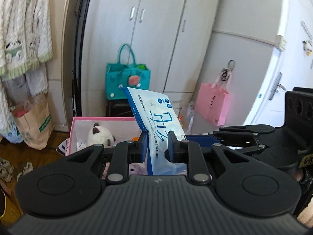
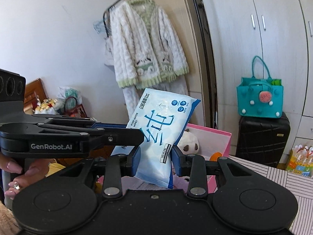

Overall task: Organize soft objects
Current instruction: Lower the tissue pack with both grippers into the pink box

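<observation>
A blue-and-white pack of wet wipes (image 1: 156, 107) (image 2: 162, 113) hangs in the air, tilted, above an open pink box (image 1: 101, 119) (image 2: 215, 132). My left gripper (image 1: 158, 145) is shut on the pack's lower part. Its fingers reach in from the left in the right wrist view (image 2: 137, 133). My right gripper (image 2: 155, 156) also pinches the pack near its bottom edge and enters from the right in the left wrist view (image 1: 187, 137). A white and brown plush toy (image 1: 99, 136) (image 2: 188, 143) lies inside the box, with something orange beside it.
A teal felt bag (image 2: 260, 98) stands on a black suitcase (image 2: 262, 137) by the white wardrobe (image 1: 156, 29). A pink paper bag (image 1: 212, 105) hangs on a door. A fluffy robe (image 2: 148, 54) hangs on a rack. A hand (image 2: 15, 172) grips the left tool.
</observation>
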Action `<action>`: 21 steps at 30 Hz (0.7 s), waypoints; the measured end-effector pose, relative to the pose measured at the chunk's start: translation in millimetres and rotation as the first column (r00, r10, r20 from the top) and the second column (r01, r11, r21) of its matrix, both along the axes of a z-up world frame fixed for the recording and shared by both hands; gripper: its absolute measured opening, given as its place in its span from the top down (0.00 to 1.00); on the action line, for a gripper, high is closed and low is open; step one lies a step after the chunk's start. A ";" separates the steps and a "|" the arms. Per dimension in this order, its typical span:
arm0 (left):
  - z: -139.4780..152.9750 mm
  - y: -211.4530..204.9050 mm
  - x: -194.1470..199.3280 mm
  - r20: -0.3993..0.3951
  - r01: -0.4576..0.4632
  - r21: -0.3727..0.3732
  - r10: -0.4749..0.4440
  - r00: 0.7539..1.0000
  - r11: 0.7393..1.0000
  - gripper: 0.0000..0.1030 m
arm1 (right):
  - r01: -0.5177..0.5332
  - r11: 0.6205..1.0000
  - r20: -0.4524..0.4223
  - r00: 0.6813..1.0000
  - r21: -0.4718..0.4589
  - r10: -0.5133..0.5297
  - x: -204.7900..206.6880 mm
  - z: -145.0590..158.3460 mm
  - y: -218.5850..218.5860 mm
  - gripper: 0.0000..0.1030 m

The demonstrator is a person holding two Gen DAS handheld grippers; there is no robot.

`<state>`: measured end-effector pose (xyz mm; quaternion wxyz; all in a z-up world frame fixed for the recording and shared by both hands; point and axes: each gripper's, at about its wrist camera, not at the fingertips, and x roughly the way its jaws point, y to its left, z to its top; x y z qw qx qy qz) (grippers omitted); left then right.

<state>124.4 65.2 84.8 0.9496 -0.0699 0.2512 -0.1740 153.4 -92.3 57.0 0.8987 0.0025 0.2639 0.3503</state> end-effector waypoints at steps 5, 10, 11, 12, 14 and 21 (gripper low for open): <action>-30.8 19.3 44.7 -0.077 0.001 -0.099 -0.008 0.997 0.995 0.81 | 0.042 0.998 -0.035 0.998 -0.042 -0.044 39.1 -22.2 15.6 0.60; -61.9 27.0 82.0 -0.175 -0.028 -0.096 0.011 0.984 0.995 0.81 | 0.048 0.995 -0.113 0.992 -0.087 -0.058 74.2 -50.3 30.8 0.61; -66.3 29.5 87.5 -0.195 -0.033 -0.100 0.013 0.981 0.994 0.81 | 0.049 0.994 -0.129 0.990 -0.094 -0.061 80.6 -53.8 33.4 0.61; -71.0 32.9 92.0 -0.217 -0.037 -0.107 0.013 0.976 0.994 0.82 | 0.048 0.994 -0.144 0.988 -0.103 -0.063 86.3 -57.9 36.1 0.61; -80.1 37.8 101.9 -0.266 -0.037 -0.114 0.006 0.964 0.993 0.82 | 0.051 0.992 -0.181 0.981 -0.111 -0.071 93.8 -65.7 39.2 0.61; -94.5 34.3 119.4 -0.322 -0.025 -0.093 -0.006 0.947 0.995 0.82 | 0.071 0.981 -0.164 0.981 -0.183 -0.101 96.9 -81.0 46.8 0.61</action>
